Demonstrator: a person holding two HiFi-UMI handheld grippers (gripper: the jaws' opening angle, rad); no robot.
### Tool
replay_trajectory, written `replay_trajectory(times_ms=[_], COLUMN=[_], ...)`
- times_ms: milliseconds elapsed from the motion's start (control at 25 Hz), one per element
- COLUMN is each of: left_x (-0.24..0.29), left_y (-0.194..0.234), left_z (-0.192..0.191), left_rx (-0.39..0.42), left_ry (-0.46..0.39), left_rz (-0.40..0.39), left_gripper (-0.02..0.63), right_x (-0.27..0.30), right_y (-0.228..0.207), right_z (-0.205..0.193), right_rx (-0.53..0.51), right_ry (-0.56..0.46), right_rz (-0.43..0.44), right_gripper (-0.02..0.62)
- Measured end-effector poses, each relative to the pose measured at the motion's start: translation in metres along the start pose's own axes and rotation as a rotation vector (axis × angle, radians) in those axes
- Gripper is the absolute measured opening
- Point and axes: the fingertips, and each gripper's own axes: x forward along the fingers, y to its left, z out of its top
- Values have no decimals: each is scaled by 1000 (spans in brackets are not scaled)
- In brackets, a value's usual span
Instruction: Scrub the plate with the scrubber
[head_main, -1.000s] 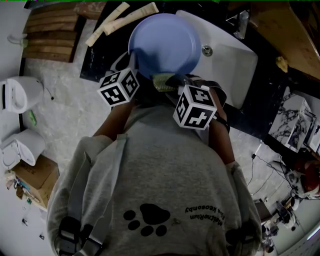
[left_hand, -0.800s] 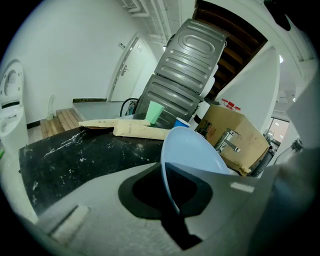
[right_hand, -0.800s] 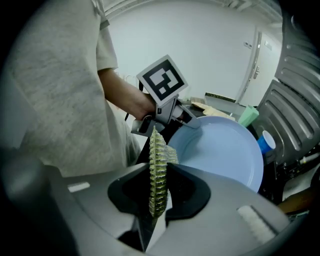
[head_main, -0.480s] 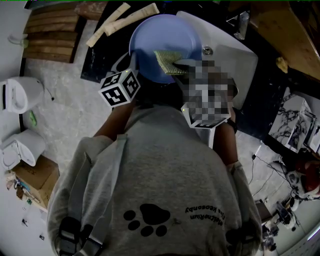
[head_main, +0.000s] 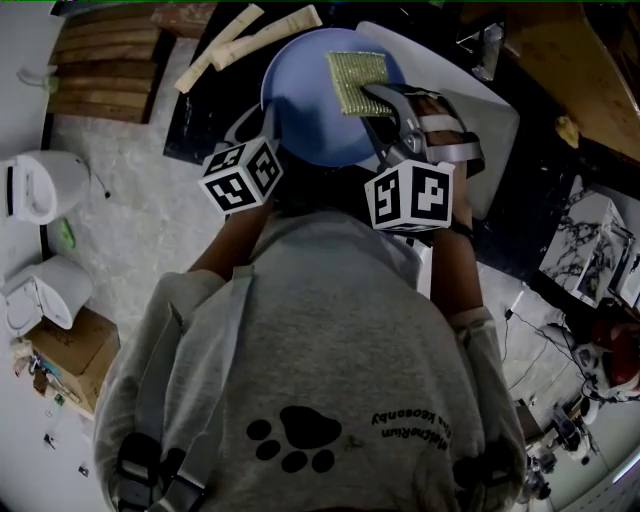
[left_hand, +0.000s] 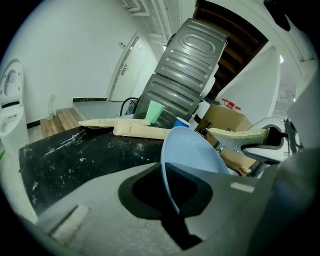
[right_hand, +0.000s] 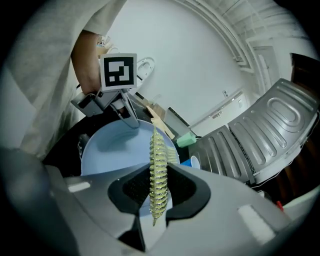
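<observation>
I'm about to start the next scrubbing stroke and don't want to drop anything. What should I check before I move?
1. Left gripper shut on the plate's rim: ok.
2. Right gripper shut on the scrubber, which stands edge-on between its jaws: ok.
3. Scrubber over the plate's face, near its far rim in the head view: ok.
4. Scrubber pressed flat against the plate: cannot tell.
5. Plate clear of the tubes lying on the black counter: cannot tell, since the views do not show how far apart they are.
</observation>
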Motion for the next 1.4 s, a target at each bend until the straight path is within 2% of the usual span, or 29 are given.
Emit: replay_trajectory(times_ms=[320, 680, 1000, 1400], left_x=[0, 0, 0, 1], left_y=[0, 0, 0, 0], left_z=[-1, -1, 0, -1], left_rx=[1, 0, -1, 4], left_ry=[-2, 0, 3, 3], left_rz=[0, 1, 1, 4], left_gripper=[18, 18, 18, 18], right_x=[15, 43, 58, 52], right_y=[-4, 14, 36, 57], right_z=[-4, -22, -42, -65], right_rx=[-107, -247, -197, -119], right_ry=[23, 58, 113, 191], right_rz=[-33, 24, 103, 179], right_gripper=[77, 77, 77, 77])
